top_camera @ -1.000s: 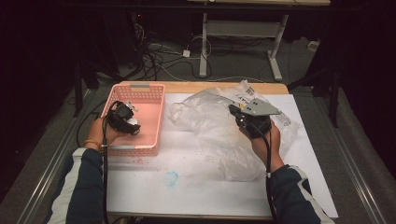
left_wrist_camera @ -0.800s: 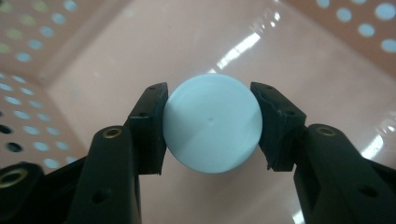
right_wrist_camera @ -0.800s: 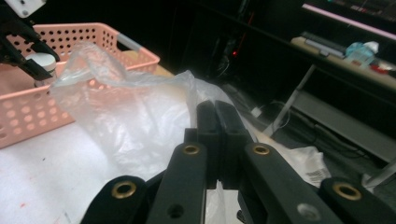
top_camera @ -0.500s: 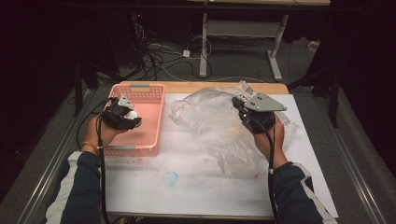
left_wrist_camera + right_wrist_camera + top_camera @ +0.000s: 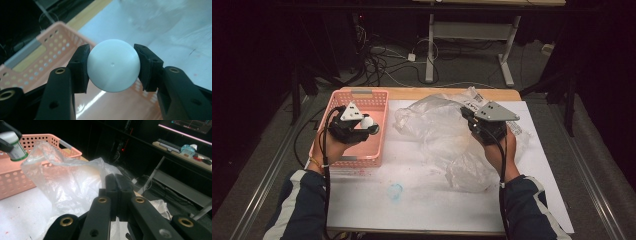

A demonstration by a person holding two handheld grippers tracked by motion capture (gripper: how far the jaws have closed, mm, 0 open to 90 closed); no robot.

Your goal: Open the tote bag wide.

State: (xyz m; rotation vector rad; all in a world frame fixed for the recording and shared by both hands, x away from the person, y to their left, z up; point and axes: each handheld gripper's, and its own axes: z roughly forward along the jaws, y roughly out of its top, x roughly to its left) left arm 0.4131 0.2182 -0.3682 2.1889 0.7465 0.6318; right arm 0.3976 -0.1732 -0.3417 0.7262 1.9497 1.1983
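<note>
In the left-centre of the high view the left gripper (image 5: 368, 125) hangs above the pink basket (image 5: 377, 95), and its jaws are about half spread and clamped on a white bottle (image 5: 367, 121). The left gripper view looks straight at the bottle's (image 5: 113, 65) rounded white end in the middle of the frame, a black pad pressed to each side of it, with the basket's (image 5: 47, 47) perforated wall behind at the left and the white table sheet (image 5: 175, 32) at the upper right.

The right gripper (image 5: 473, 121) sits right of centre in the high view, at the edge of a crumpled clear plastic bag (image 5: 447, 137) that lies across the white table sheet (image 5: 422, 205). In the right gripper view its two black jaws (image 5: 116, 187) stand flat against each other at lower centre, pinching a fold of the bag (image 5: 67, 185) (the film billows up to the left of them). At the upper left corner of that frame the bottle (image 5: 13, 146) shows with a green band, in front of the basket (image 5: 50, 140).
</note>
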